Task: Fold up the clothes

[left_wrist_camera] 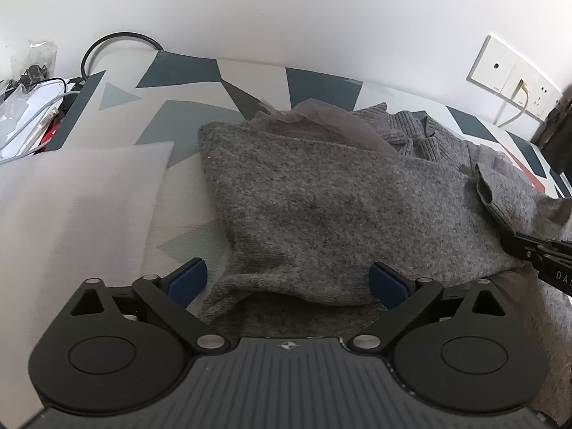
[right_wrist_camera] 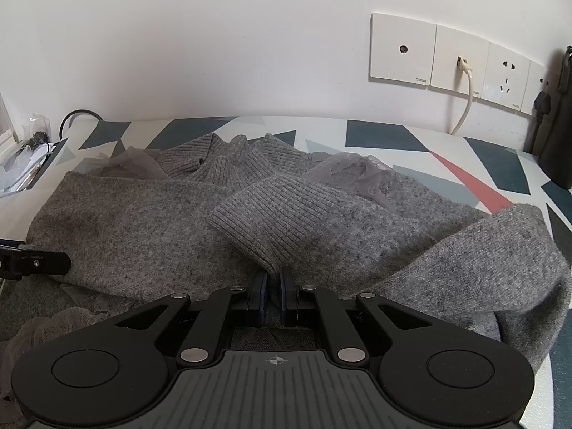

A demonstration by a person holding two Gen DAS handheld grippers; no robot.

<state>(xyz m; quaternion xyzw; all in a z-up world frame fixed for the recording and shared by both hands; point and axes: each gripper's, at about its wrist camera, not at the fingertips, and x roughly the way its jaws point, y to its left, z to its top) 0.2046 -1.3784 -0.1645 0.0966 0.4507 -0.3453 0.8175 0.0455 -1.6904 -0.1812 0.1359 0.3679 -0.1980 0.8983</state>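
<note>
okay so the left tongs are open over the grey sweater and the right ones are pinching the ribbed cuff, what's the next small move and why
Probably carry the ribbed cuff inward across the sweater body with the right tongs, then release. They are shut on the cuff's edge, the sleeve lies unfolded to the right, and the left tongs stand open, gripping nothing.

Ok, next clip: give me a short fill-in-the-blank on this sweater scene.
1. The left gripper has its fingers spread ____ over the grey sweater.
2. The right gripper is shut on the sweater's ribbed ____.
3. A white cable is plugged into the wall ____.

Missing words: open; cuff; socket
</note>
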